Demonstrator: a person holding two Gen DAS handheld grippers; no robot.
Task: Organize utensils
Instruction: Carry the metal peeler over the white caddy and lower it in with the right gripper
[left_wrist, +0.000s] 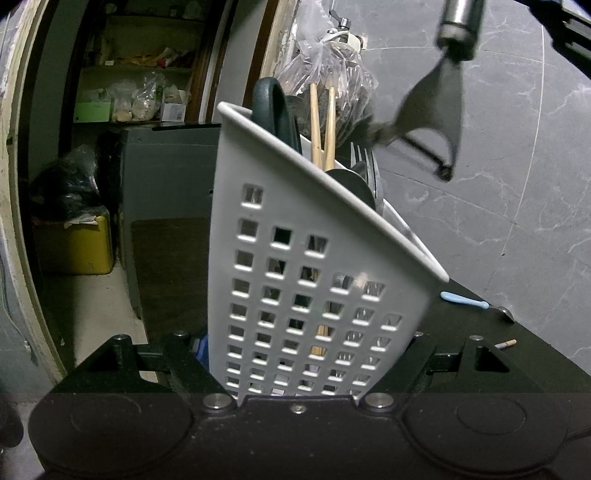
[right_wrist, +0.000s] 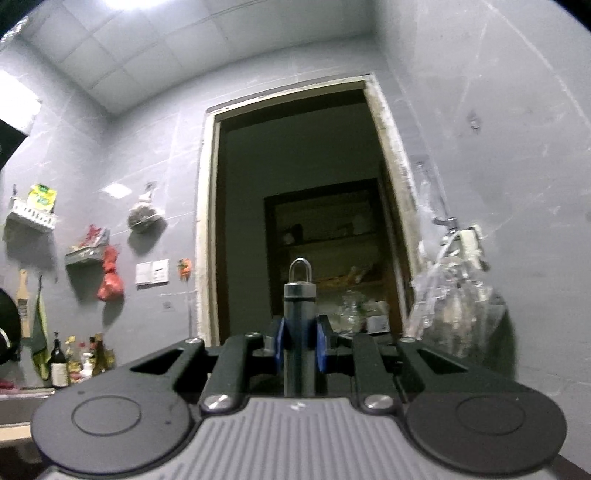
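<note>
Your left gripper had its jaws closed on the grey perforated plastic utensil caddy, gripping it low down, and the caddy leaned in the left wrist view. Your right gripper had its jaws clamped on the round handle of the grey Y-shaped peeler; in the left wrist view the peeler's head hung up and to the right of the caddy rim, blade end down and not yet inside.

Risks, as I judged them:
- Low grip plus lean: the caddy could pivot or slip in the jaws once the peeler pushed on it.
- The blade bridge could snag the rim or the fork tines on the way in.
- The round handle could roll between the pads, so the head would turn off line.

In the way: wooden chopsticks, a dark loop-handled tool and a dark spoon bowl already filled the left and middle of the opening, so the free slot looked to be at the right end. A clear plastic bag hung close behind the caddy. On the black surface to the right lay a small light-blue plastic piece and a short stub, clear of the drop path.
</note>
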